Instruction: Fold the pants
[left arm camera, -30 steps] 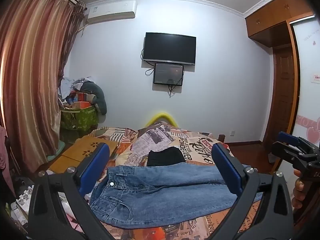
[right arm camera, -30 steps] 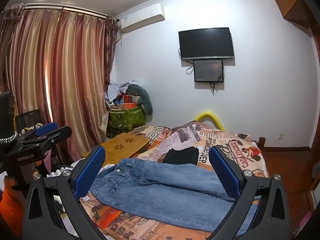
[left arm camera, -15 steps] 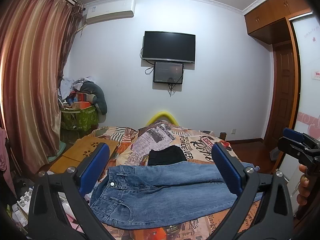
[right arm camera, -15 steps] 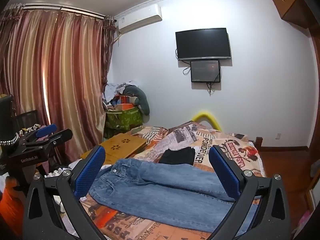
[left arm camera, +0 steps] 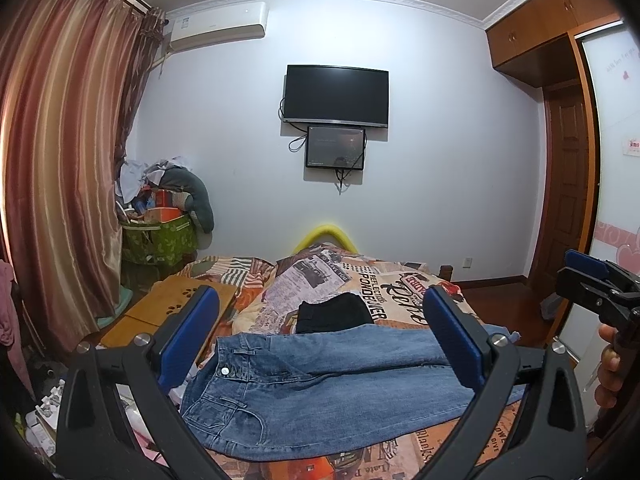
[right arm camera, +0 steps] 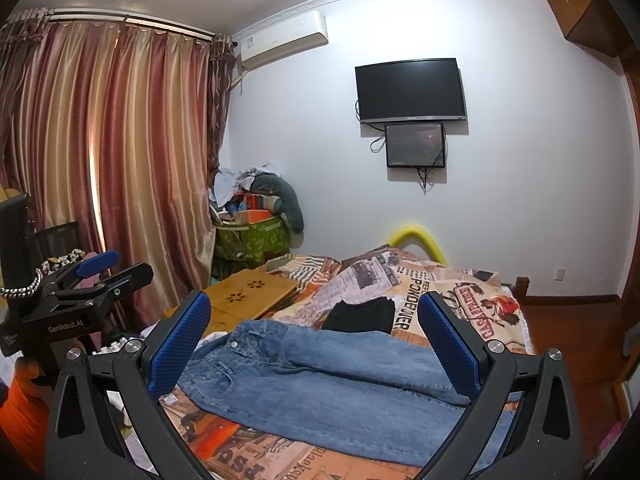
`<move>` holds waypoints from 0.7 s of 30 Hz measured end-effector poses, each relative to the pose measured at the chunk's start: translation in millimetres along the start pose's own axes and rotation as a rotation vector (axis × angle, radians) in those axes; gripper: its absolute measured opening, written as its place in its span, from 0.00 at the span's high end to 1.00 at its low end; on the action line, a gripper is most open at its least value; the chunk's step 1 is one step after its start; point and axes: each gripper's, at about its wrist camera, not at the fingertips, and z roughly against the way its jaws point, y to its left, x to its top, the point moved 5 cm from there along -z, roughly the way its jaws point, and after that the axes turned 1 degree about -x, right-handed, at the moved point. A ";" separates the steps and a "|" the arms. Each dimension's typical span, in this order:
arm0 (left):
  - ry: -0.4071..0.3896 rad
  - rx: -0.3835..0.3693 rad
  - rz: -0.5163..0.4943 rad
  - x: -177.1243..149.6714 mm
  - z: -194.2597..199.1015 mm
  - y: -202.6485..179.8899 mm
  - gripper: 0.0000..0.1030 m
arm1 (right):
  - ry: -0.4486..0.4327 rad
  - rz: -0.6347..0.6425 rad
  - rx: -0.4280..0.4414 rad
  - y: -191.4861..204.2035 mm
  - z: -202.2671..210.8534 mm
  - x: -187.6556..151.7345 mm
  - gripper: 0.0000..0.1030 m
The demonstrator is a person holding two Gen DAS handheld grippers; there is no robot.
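i count one pair of jeans [left arm camera: 328, 384], one folded black garment [left arm camera: 334, 314], one bed [left arm camera: 384, 280], two wall screens [left arm camera: 336, 94], one air conditioner [left arm camera: 218, 26], and my two grippers [left arm camera: 320, 340], each with two fingers [left arm camera: 452, 336].

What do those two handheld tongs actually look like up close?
Both are alike. The left tongs and right tongs each have a black plastic frame splitting into two angled fingers with triangular cut-outs and silver screws. Each finger ends in a long blue pad with a fine dotted texture. In the right view, the left tongs' body carries white "GenRobot.AI" lettering, with a metal chain beside it.
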 end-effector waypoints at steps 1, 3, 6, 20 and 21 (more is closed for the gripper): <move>-0.001 -0.001 -0.001 0.2 0.6 -0.5 0.00 | -0.001 0.000 -0.001 0.6 0.1 -0.5 0.00; -0.003 0.001 -0.004 0.4 0.5 -0.5 0.00 | -0.002 0.001 0.000 0.5 0.1 -1.1 0.00; -0.005 0.001 -0.009 0.6 0.6 -0.8 0.00 | -0.002 0.001 -0.003 0.9 0.4 -1.6 0.00; -0.003 -0.003 0.003 -2.2 -1.3 2.0 0.00 | -0.001 0.000 -0.012 1.3 0.5 -0.6 0.00; -0.003 -0.004 0.003 -2.3 -1.4 2.0 0.00 | -0.001 0.000 -0.013 1.4 0.5 -0.3 0.00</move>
